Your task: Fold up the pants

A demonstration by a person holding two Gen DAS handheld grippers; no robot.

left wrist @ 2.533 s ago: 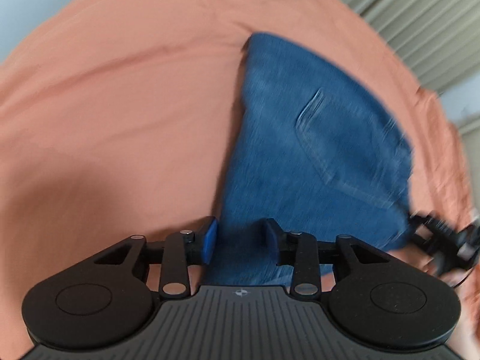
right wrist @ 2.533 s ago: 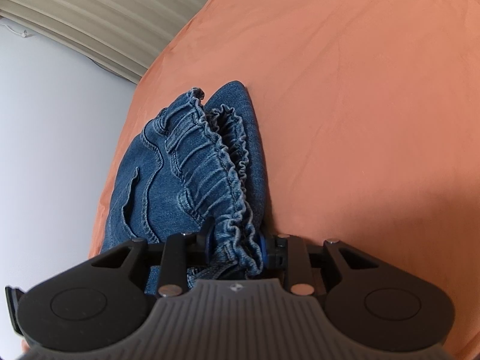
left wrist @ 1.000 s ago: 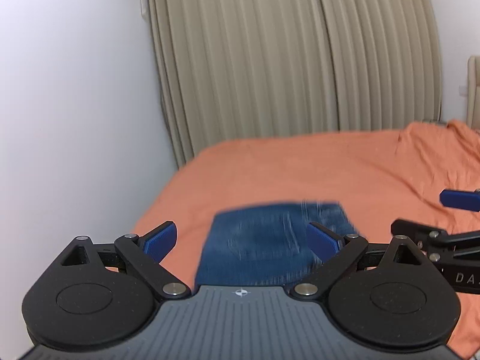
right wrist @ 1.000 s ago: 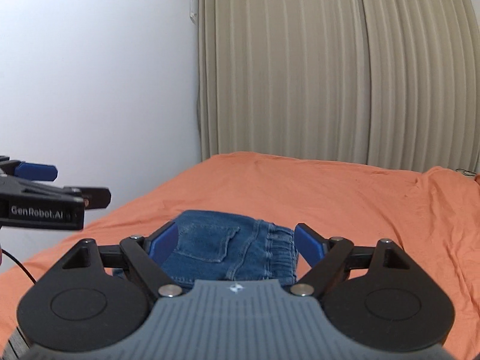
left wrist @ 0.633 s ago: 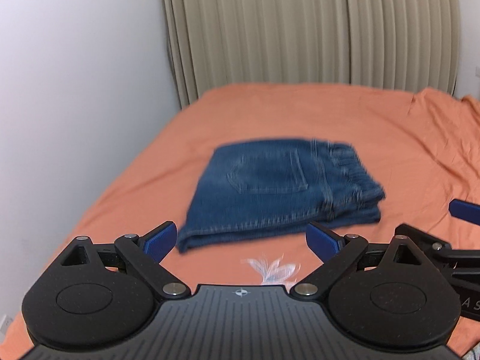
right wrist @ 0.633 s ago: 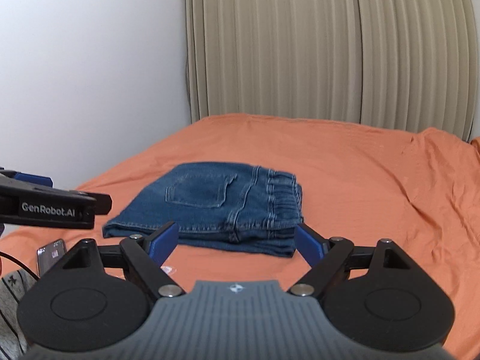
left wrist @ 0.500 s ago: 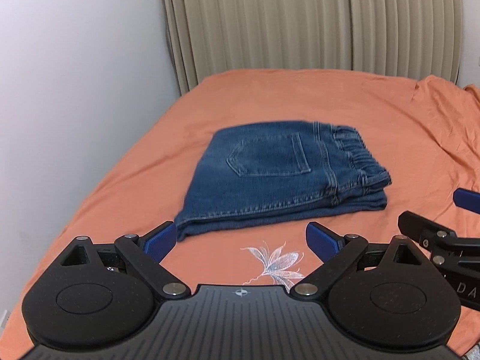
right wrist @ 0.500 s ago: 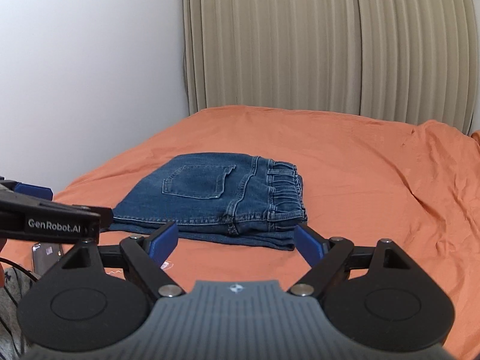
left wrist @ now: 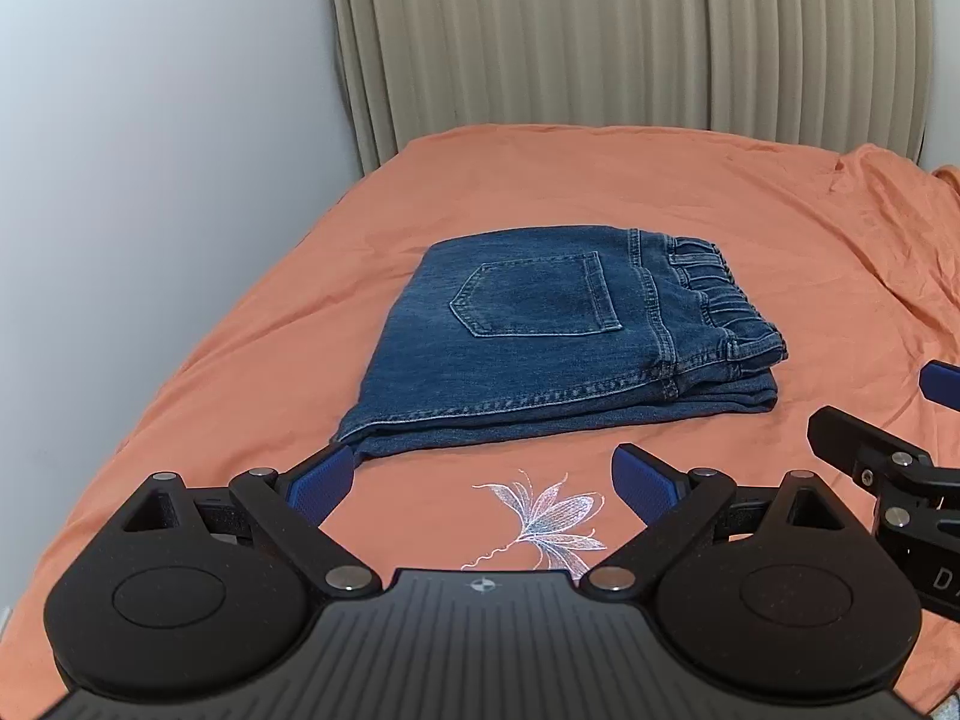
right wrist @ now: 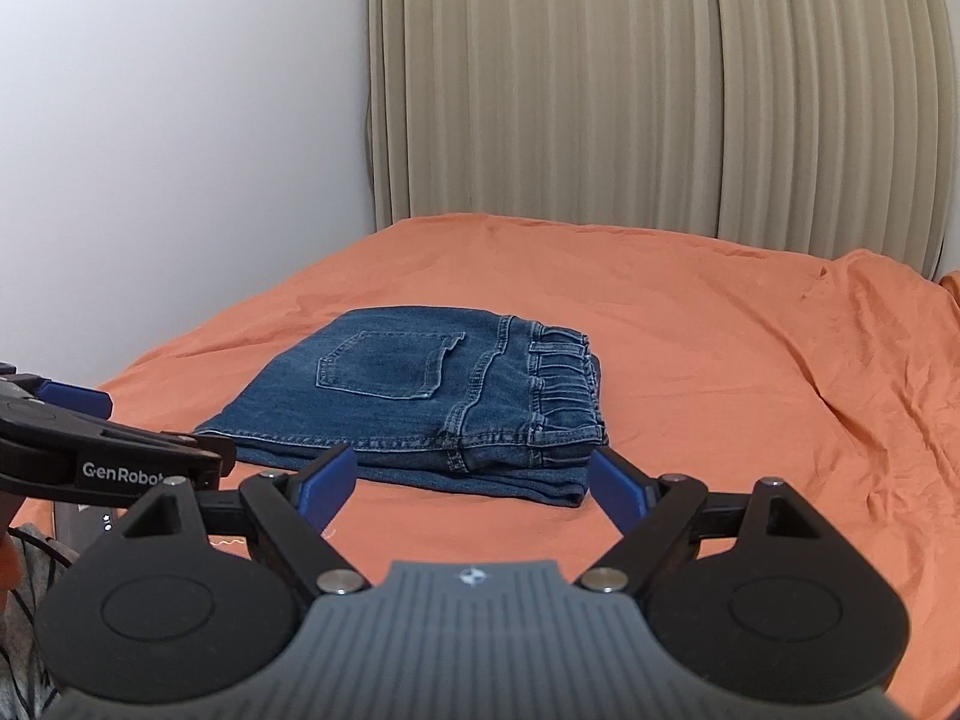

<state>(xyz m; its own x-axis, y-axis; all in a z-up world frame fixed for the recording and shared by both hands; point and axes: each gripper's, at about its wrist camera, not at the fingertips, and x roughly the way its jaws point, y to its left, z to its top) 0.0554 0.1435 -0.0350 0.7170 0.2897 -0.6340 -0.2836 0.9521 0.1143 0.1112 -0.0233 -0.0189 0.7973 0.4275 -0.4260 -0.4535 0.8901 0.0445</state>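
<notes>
Denim is filling the middle of my left wrist view: the pants [left wrist: 558, 354] are lying folded into a compact stack on the orange bed [left wrist: 690, 192], back pocket [left wrist: 537, 294] facing up and the elastic waistband [left wrist: 720, 294] pointing right. I am holding the left gripper [left wrist: 483, 480] just short of the stack's near edge, its jaws spread wide with nothing between them, the blue pads [left wrist: 318, 483] hanging over an embroidered flower [left wrist: 543, 519] on the sheet. The right gripper [left wrist: 894, 468] is poking in at the right edge, apart from the pants. Beige curtains [left wrist: 630, 36] are hanging behind the bed, with a pale wall [left wrist: 150, 150] to the left.

From the right wrist view, I am seeing the same stack [right wrist: 432, 402] lying flat on the bed [right wrist: 750, 360], clear of both tools. The right gripper [right wrist: 474, 486] is hovering near its front edge, jaws released and empty. The left gripper [right wrist: 90, 450] is reaching in from the left side, beside the stack's left corner but not touching it.
</notes>
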